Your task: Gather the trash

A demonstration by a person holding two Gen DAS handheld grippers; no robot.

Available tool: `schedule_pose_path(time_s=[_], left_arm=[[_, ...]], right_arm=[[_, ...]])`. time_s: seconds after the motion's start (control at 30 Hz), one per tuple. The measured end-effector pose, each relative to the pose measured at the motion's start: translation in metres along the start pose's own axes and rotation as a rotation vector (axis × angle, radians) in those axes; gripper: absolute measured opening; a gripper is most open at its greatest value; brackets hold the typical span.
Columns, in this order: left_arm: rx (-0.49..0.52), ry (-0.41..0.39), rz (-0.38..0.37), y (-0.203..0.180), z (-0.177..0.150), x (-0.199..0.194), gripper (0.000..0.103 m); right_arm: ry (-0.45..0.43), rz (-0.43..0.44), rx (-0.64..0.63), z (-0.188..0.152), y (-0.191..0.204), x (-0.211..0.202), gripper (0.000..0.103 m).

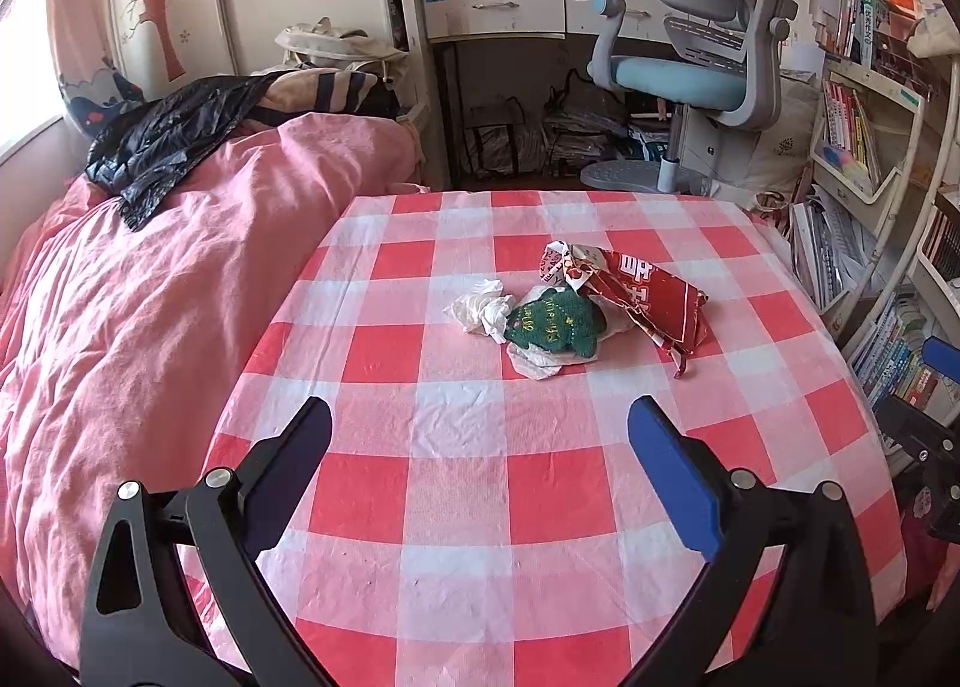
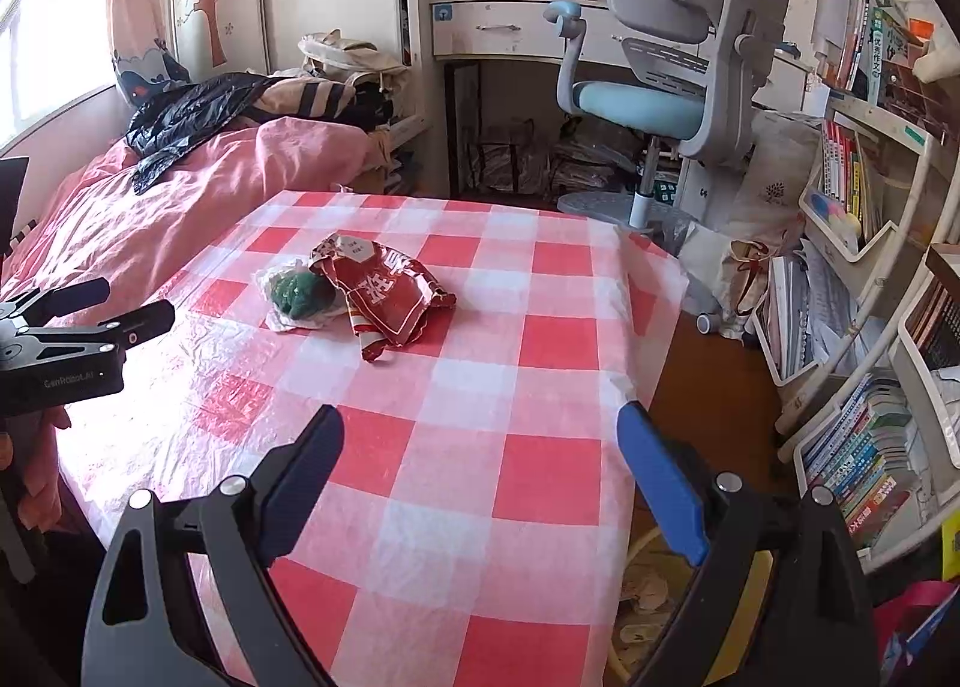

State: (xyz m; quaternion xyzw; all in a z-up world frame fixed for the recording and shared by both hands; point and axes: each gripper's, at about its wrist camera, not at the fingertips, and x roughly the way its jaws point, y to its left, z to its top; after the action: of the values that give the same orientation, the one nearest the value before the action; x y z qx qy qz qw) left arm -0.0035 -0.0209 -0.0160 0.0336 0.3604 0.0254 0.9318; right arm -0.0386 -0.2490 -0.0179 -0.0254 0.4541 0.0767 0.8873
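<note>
Both tools wide, empty: left tool [image 1: 480, 435], right tool [image 2: 480, 447] back from pile, staged for approach. Red wrapper [image 1: 642, 297], green wad [image 1: 555, 324], tissue [image 1: 480, 306] clumped mid-bench [image 1: 480, 567], one-spot pickup.

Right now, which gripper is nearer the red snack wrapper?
Neither clearly. The left gripper faces the red snack wrapper head-on, with the green knitted piece just left of it. The right gripper sits over the table's right edge, wrapper ahead-left. Both are open, well short.

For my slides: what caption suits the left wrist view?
Open left gripper facing red wrapper, green knit toy and tissue on checkered tablecloth.
</note>
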Motion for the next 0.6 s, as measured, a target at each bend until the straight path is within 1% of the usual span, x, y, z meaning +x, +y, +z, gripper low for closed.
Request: schedule_pose_path(time_s=[0.3, 0.6], left_arm=[[0.003, 0.030, -0.004, -0.0014, -0.0020, 0.0055, 0.095], [-0.004, 0.038, -0.012, -0.0005, -0.0018, 0.0078, 0.095]], right_arm=[[0.000, 0.008, -0.018, -0.0002, 0.0023, 0.0000, 0.089], [0.005, 0.009, -0.026, -0.0010, 0.0043, 0.0010, 0.089]])
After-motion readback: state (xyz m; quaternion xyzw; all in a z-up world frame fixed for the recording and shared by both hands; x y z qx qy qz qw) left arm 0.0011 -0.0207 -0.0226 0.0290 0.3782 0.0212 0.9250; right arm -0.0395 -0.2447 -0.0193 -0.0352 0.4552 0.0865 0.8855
